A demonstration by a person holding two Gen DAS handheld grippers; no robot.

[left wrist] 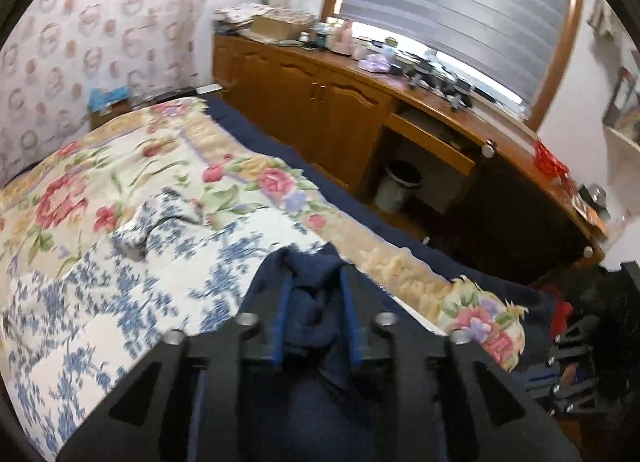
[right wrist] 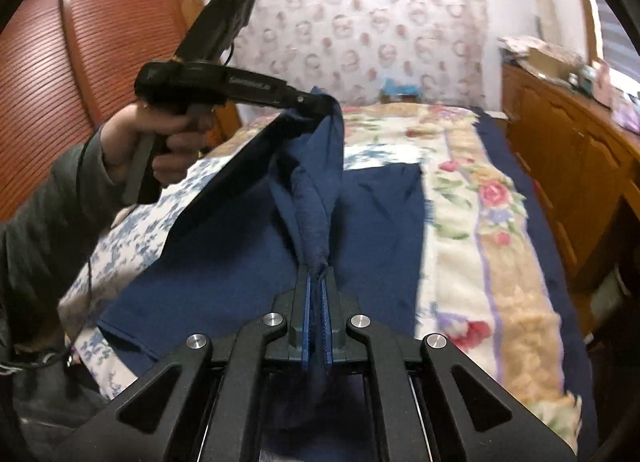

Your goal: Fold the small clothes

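Note:
A navy blue garment [right wrist: 248, 262] lies partly spread on the bed, with one edge pulled up into a ridge. My right gripper [right wrist: 317, 272] is shut on a thin fold of that ridge near the front of the bed. My left gripper [right wrist: 323, 103], held by a hand [right wrist: 160, 142] up and to the left, grips the far end of the ridge and lifts it above the bed. In the left wrist view, bunched navy garment [left wrist: 312, 314] fills the gap between the blue pads of the left gripper [left wrist: 315, 278], whose jaws stand a little apart around it.
The bed carries a floral blanket [right wrist: 480, 198] and a blue-and-white patterned sheet [left wrist: 100, 302]. A long wooden cabinet [left wrist: 320, 110] with a cluttered top runs along the bed's right side, a waste bin [left wrist: 400, 186] under it. A slatted wardrobe [right wrist: 60, 82] stands at the left.

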